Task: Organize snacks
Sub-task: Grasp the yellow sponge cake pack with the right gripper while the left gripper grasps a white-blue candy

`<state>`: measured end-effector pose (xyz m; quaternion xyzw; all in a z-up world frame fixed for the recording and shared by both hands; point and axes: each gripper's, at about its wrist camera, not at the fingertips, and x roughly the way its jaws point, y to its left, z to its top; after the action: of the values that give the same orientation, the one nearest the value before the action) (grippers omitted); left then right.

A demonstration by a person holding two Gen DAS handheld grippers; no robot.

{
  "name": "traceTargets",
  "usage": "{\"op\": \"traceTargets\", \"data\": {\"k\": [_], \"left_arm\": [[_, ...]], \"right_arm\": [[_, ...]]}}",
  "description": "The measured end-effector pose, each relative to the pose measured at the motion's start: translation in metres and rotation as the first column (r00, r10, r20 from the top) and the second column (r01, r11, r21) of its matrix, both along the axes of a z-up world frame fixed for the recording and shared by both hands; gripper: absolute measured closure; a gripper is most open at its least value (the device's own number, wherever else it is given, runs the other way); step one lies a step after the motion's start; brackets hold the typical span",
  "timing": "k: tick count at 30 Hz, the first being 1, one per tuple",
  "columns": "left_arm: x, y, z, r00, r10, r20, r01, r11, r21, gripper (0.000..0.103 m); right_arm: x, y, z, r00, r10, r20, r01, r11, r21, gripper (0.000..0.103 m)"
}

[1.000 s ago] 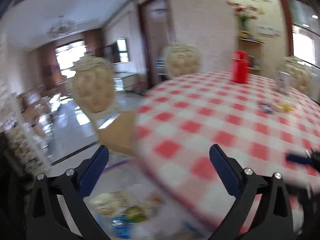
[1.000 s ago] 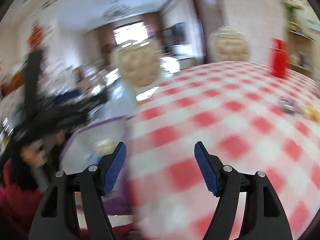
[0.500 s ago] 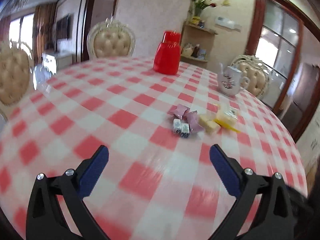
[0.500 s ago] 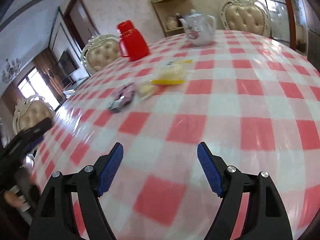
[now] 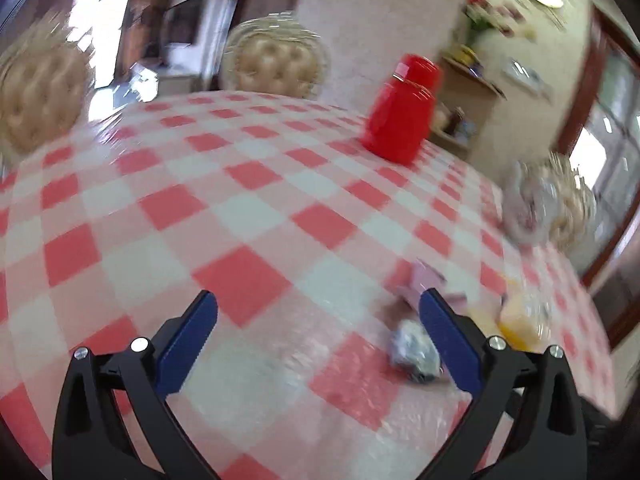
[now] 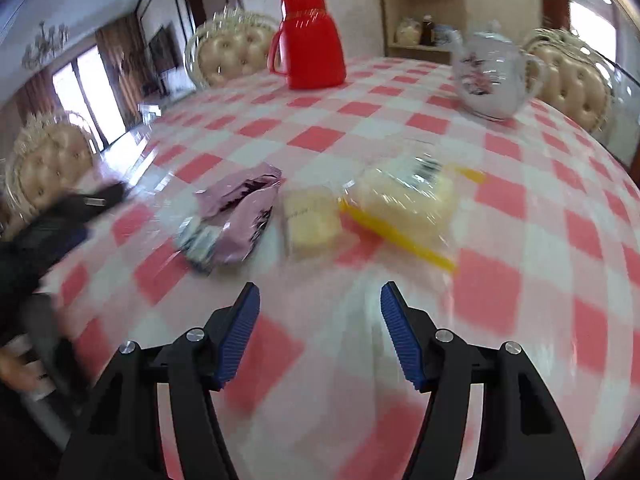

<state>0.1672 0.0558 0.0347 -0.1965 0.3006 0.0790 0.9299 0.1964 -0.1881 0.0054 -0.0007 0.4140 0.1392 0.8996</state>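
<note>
A small heap of snacks lies on the red-checked table [image 6: 500,288]: a pink packet [image 6: 240,212], a small blue-white wrapped sweet [image 6: 198,242], a pale yellow cake in clear wrap [image 6: 312,220] and a bigger yellow-edged bag [image 6: 404,200]. My right gripper [image 6: 318,320] is open and empty, just short of the heap. My left gripper [image 5: 318,332] is open and empty; the sweet [image 5: 412,350] and pink packet [image 5: 424,280] lie by its right finger, blurred. The left gripper also shows at the left edge of the right wrist view [image 6: 52,220].
A red jug [image 6: 308,40] and a white flowered teapot [image 6: 490,78] stand at the far side of the table. Padded chairs [image 6: 228,56] ring the table. A shelf [image 6: 420,12] stands against the back wall.
Both grippers have swung from the floor side onto the table and moved closer to the snack heap. Both have stayed open.
</note>
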Motion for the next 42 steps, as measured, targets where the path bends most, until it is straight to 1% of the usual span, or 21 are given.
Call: {"op": "traceTargets", "data": {"k": [1,3,8,9,10,11,14,18,21,23,24,26,28,30,32,34,36,38,40,41,42], "left_arm": [[-0.003,0.009,0.002,0.999,0.033,0.020,-0.033,0.999,-0.025,0.002],[-0.004,0.012,0.005,0.998,0.048,0.038,-0.047,0.999,-0.019,0.002],[0.003,0.005,0.003,1.000,-0.016,0.011,0.016,1.000,-0.020,0.002],[0.004,0.003,0.002,1.000,-0.031,0.002,0.032,0.999,-0.020,0.002],[0.005,0.001,0.001,0.999,-0.050,-0.008,0.050,0.999,-0.018,0.002],[0.009,-0.005,0.000,0.996,-0.088,-0.026,0.087,0.996,-0.009,0.002],[0.014,-0.020,-0.003,0.988,-0.144,-0.063,0.147,0.988,0.053,0.002],[0.022,-0.040,-0.006,0.971,-0.210,-0.115,0.223,0.967,0.122,0.002],[0.031,-0.054,-0.014,0.952,-0.253,-0.175,0.279,0.949,0.149,0.006],[0.038,-0.055,-0.015,0.953,-0.248,-0.176,0.276,0.948,0.160,0.010],[0.043,-0.055,-0.016,0.954,-0.237,-0.185,0.269,0.948,0.170,0.011],[0.054,-0.054,-0.021,0.944,-0.239,-0.228,0.280,0.945,0.169,0.021],[0.061,-0.050,-0.024,0.932,-0.270,-0.243,0.311,0.939,0.148,0.021],[0.060,-0.050,-0.021,0.930,-0.260,-0.259,0.314,0.928,0.198,0.021],[0.058,-0.049,-0.020,0.921,-0.270,-0.282,0.333,0.920,0.207,0.021],[0.056,-0.053,-0.022,0.905,-0.319,-0.282,0.381,0.901,0.205,0.022],[0.055,-0.068,-0.031,0.889,-0.320,-0.328,0.414,0.867,0.278,0.022],[0.051,-0.079,-0.030,0.879,-0.349,-0.325,0.447,0.840,0.307,0.022],[0.052,-0.081,-0.033,0.880,-0.325,-0.347,0.438,0.838,0.324,0.023],[0.053,-0.078,-0.033,0.878,-0.335,-0.343,0.440,0.845,0.302,0.035],[0.053,-0.075,-0.033,0.869,-0.365,-0.333,0.459,0.848,0.266,0.042]], "right_arm": [[0.012,0.003,-0.003,1.000,0.009,-0.020,-0.009,1.000,-0.004,0.043],[0.034,0.012,-0.005,0.999,0.033,-0.033,-0.033,0.999,-0.018,0.043],[0.071,0.031,-0.010,0.997,0.050,-0.050,-0.054,0.995,-0.083,0.046],[0.072,0.033,-0.011,0.997,0.055,-0.045,-0.059,0.993,-0.104,0.048],[0.068,0.036,-0.010,0.996,0.079,-0.038,-0.082,0.991,-0.108,0.064],[0.063,0.036,-0.009,0.995,0.092,-0.033,-0.096,0.988,-0.117,0.068],[0.042,0.028,-0.006,0.998,0.059,-0.016,-0.060,0.984,-0.166,0.069],[0.008,-0.005,-0.002,0.999,-0.002,-0.046,0.002,1.000,0.003,0.068],[-0.018,-0.013,-0.001,0.998,-0.024,-0.050,0.027,0.998,0.051,0.068],[-0.037,-0.014,0.004,0.999,-0.017,-0.035,0.020,0.996,0.086,0.068],[-0.045,-0.012,0.006,1.000,-0.012,-0.027,0.015,0.996,0.090,0.068],[-0.061,-0.009,0.011,1.000,-0.004,0.000,0.004,0.996,0.089,0.068],[-0.068,-0.008,0.015,1.000,0.004,0.012,-0.005,0.996,0.093,0.068],[-0.068,-0.010,0.017,1.000,-0.003,0.018,0.001,0.995,0.097,0.068],[-0.066,-0.014,0.017,1.000,-0.016,0.012,0.015,0.995,0.103,0.068],[-0.066,-0.018,0.018,0.999,-0.031,0.006,0.031,0.993,0.110,0.068],[-0.068,-0.019,0.021,0.999,-0.029,0.014,0.027,0.993,0.119,0.068],[-0.071,-0.018,0.025,0.999,-0.022,0.027,0.019,0.993,0.118,0.068],[-0.074,-0.017,0.027,0.999,-0.018,0.038,0.013,0.993,0.117,0.068],[-0.074,-0.018,0.028,0.999,-0.018,0.040,0.014,0.993,0.118,0.068],[-0.075,-0.018,0.029,0.999,-0.019,0.043,0.014,0.993,0.118,0.068]]}}
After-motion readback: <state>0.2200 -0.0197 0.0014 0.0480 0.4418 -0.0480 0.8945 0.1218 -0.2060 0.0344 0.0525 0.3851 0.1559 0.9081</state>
